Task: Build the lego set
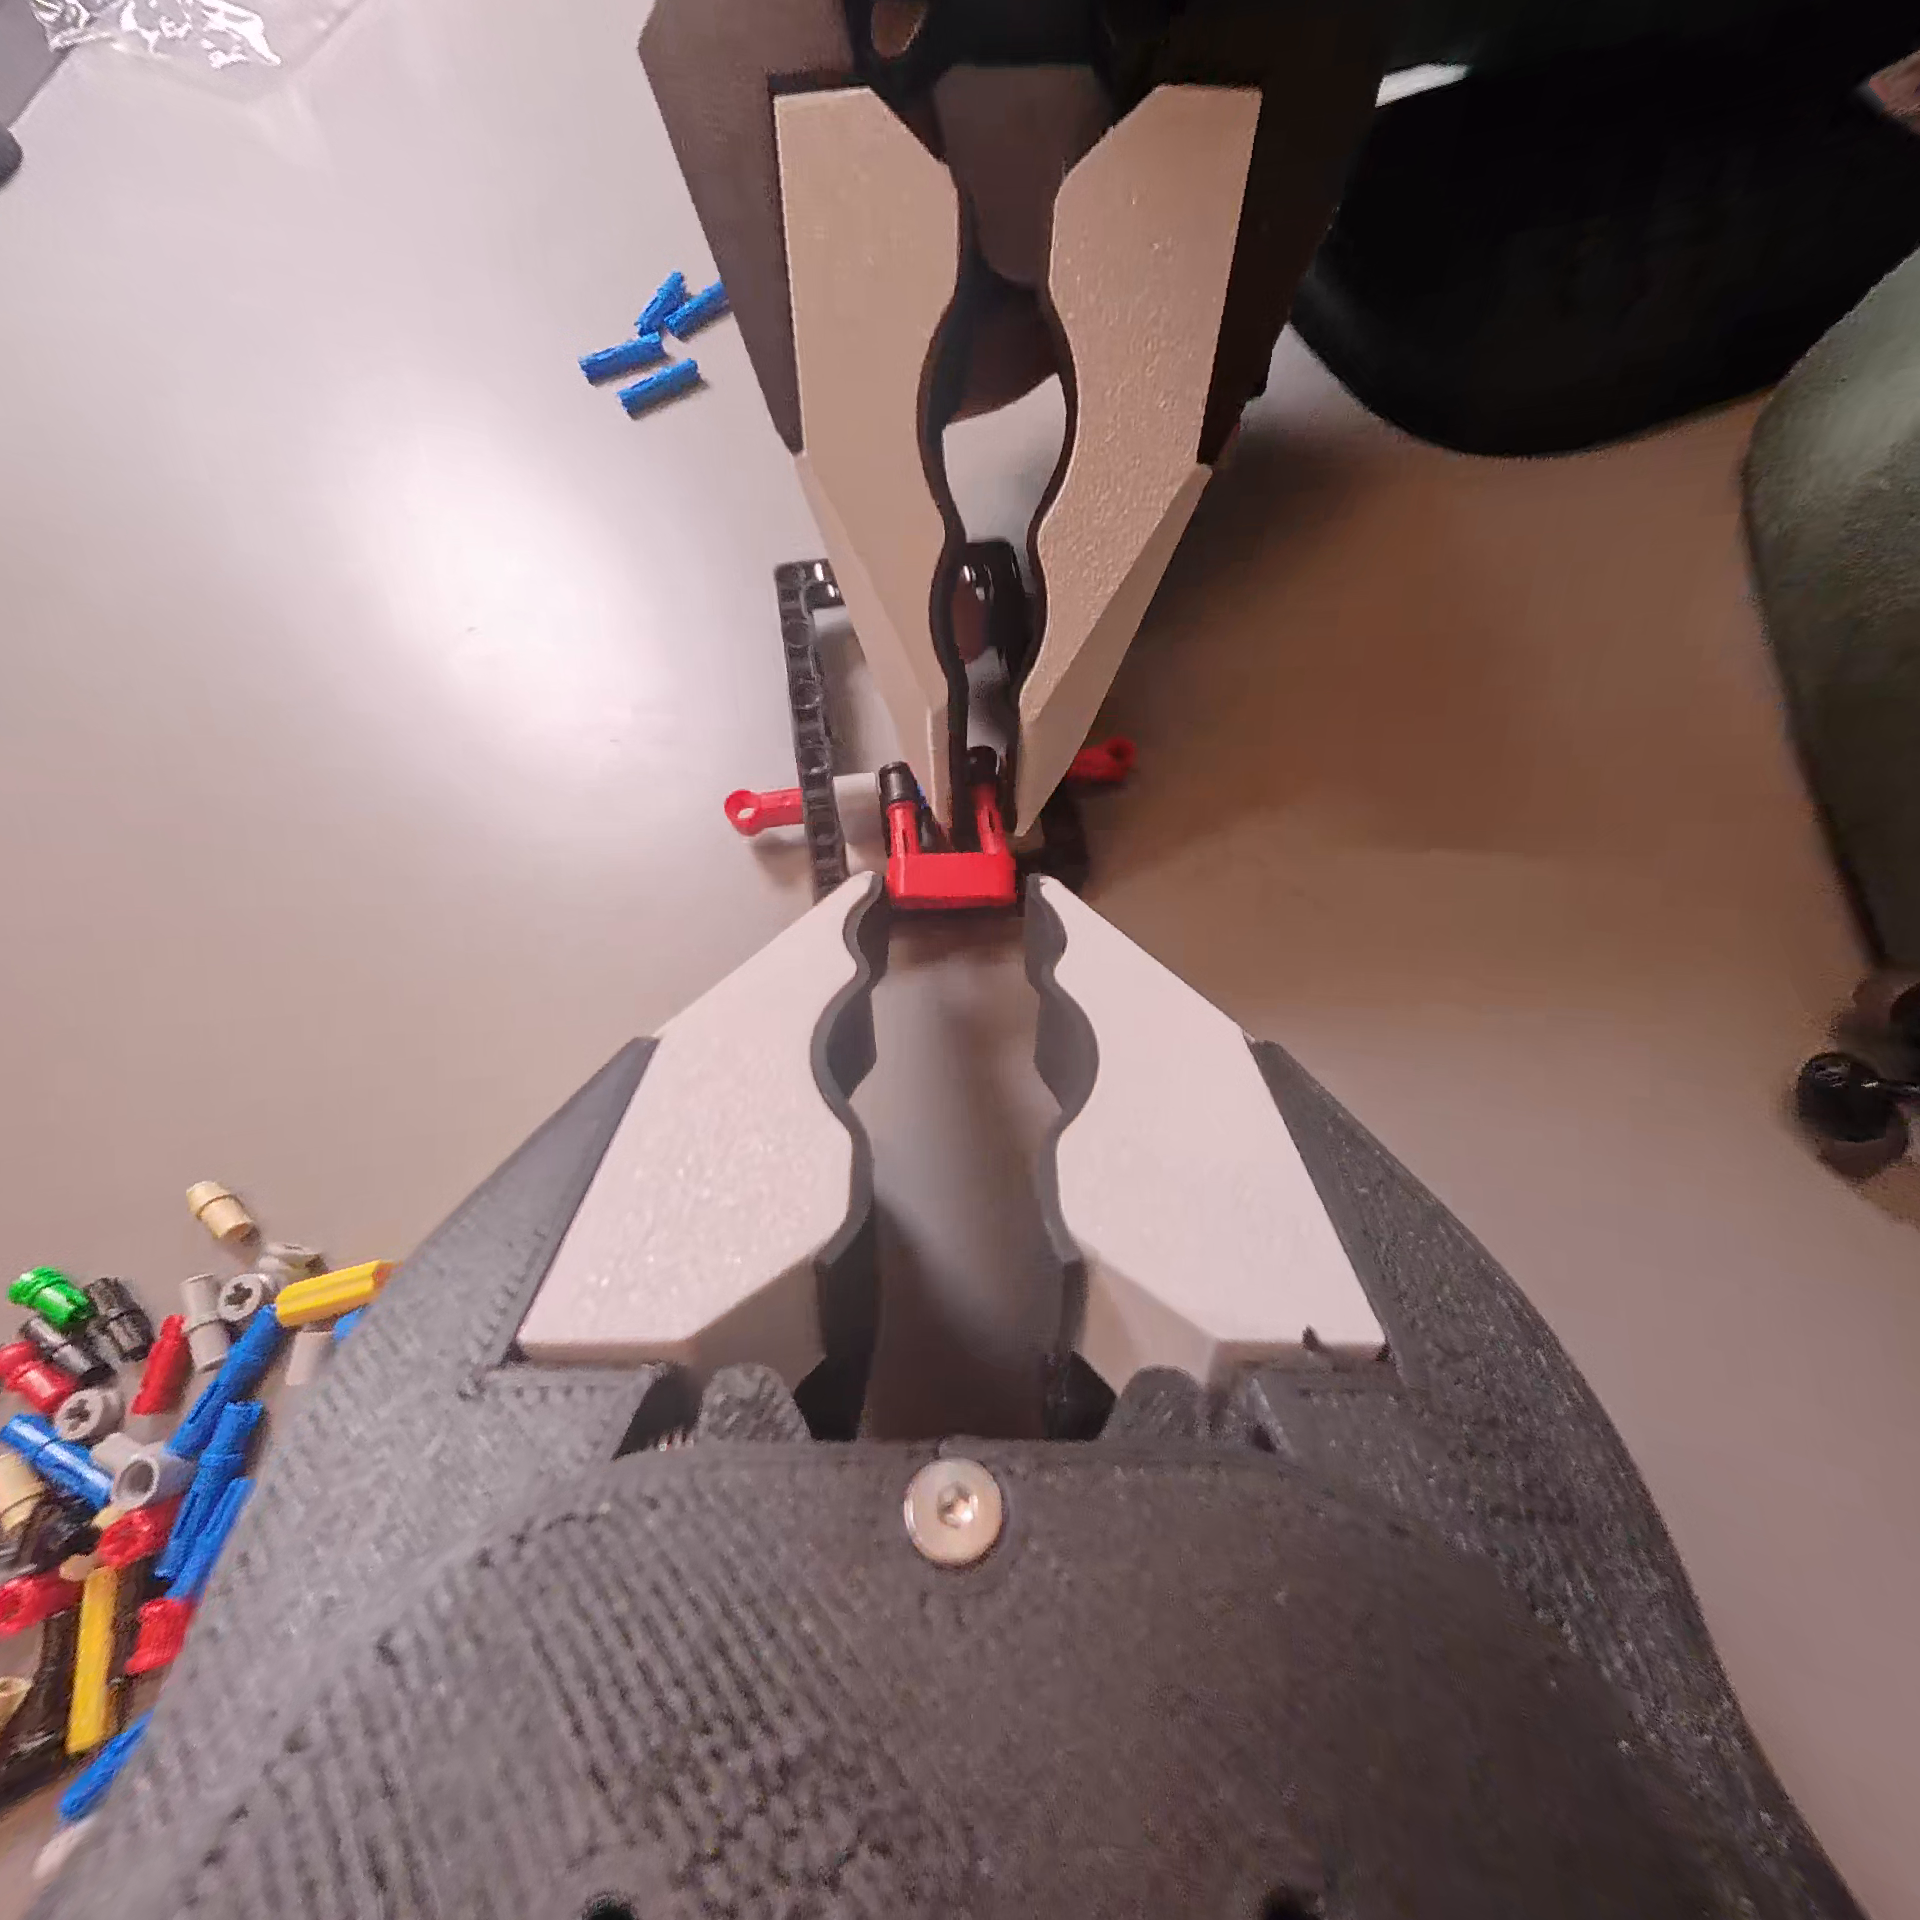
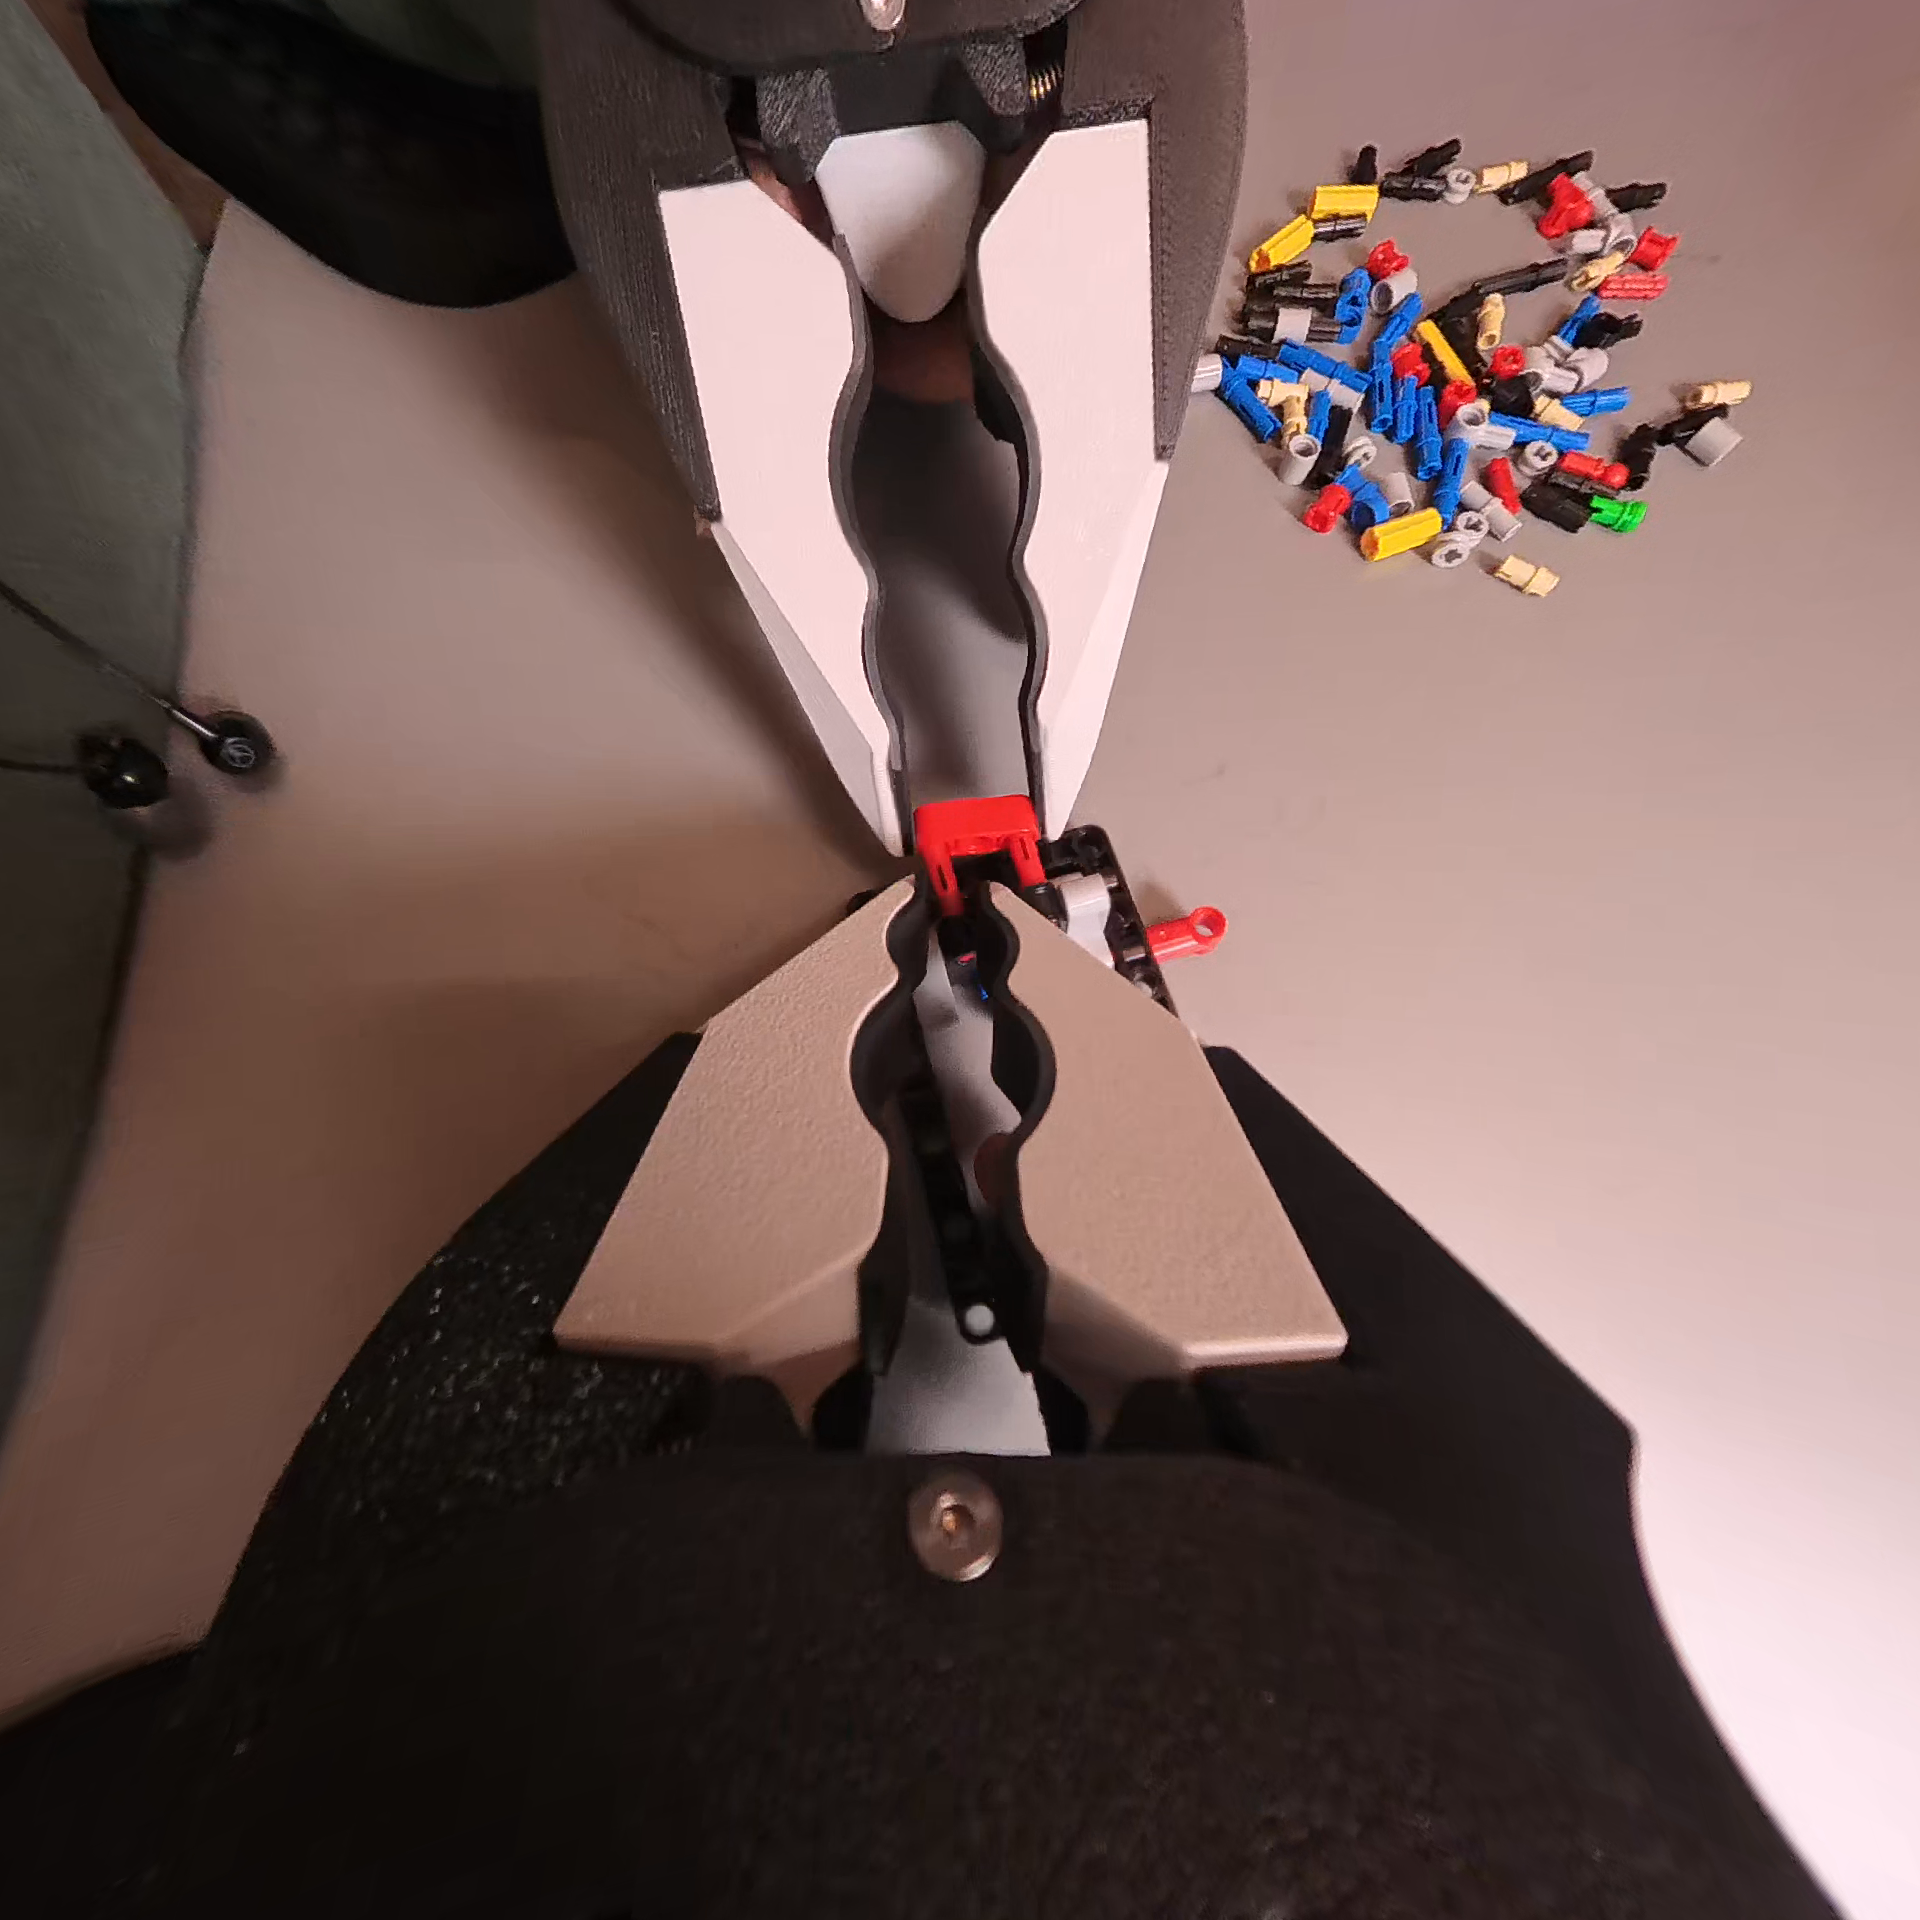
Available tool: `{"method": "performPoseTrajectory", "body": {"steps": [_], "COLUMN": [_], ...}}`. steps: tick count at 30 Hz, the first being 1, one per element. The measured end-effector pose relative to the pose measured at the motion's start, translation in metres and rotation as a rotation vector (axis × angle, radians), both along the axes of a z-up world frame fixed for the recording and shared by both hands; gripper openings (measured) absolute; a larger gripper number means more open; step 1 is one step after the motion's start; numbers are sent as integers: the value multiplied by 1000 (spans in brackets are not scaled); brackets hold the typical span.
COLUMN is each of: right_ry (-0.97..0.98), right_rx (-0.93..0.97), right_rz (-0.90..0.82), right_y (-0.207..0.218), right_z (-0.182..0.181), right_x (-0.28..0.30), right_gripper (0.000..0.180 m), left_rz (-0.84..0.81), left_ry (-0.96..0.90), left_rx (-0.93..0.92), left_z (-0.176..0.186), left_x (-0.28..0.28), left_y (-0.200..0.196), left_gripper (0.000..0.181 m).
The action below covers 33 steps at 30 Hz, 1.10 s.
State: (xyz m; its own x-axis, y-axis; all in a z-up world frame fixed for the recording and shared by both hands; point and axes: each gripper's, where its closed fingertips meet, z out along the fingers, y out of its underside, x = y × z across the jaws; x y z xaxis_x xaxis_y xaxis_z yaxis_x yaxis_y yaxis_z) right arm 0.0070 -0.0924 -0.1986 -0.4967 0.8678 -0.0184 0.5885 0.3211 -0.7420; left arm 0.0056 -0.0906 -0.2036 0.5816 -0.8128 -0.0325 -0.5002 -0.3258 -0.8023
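Observation:
A black Lego frame (image 1: pixel 816 727) with grey parts and red ringed pins (image 1: pixel 764 808) sticking out of its sides lies on the pale table. My right gripper (image 1: pixel 982 821) comes in from the far side and is shut on the frame. In the right wrist view the frame's black beam (image 2: pixel 945 1195) runs between my right gripper's (image 2: pixel 951 899) jaws. My left gripper (image 1: pixel 956 899) is shut on a red U-shaped piece (image 1: pixel 948 868) and holds it against the frame's near end. In the right wrist view the left gripper (image 2: pixel 971 831) and the red piece (image 2: pixel 971 821) sit just beyond my right fingertips.
A pile of small coloured pins and connectors (image 1: pixel 125 1403) lies at the lower left, and shows again in the right wrist view (image 2: pixel 1455 364). A few blue pins (image 1: pixel 655 343) lie farther back. A green upholstered seat (image 1: pixel 1849 623) and black earphones (image 2: pixel 177 758) are past the table edge. Both grippers' tips are close together, under 4 cm apart.

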Motion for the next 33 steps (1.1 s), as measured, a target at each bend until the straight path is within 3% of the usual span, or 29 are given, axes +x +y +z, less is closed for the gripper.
{"method": "performPoseTrajectory", "body": {"steps": [7, 17, 33], "right_ry": [-6, 9, -10], "right_rx": [-78, -97, -65], "right_rz": [-31, 91, 48], "right_y": [-4, -18, -19], "right_z": [1, 1, 0], "right_x": [-1, 9, 12], "right_gripper": [5, 4, 4], "left_rz": [-31, -218, -178], "left_ry": [-92, -94, -35], "left_rx": [-52, -71, -87], "left_z": [4, 4, 0], "left_x": [-1, 7, 12], "left_y": [-4, -20, -20], "left_gripper": [23, 22, 20]}}
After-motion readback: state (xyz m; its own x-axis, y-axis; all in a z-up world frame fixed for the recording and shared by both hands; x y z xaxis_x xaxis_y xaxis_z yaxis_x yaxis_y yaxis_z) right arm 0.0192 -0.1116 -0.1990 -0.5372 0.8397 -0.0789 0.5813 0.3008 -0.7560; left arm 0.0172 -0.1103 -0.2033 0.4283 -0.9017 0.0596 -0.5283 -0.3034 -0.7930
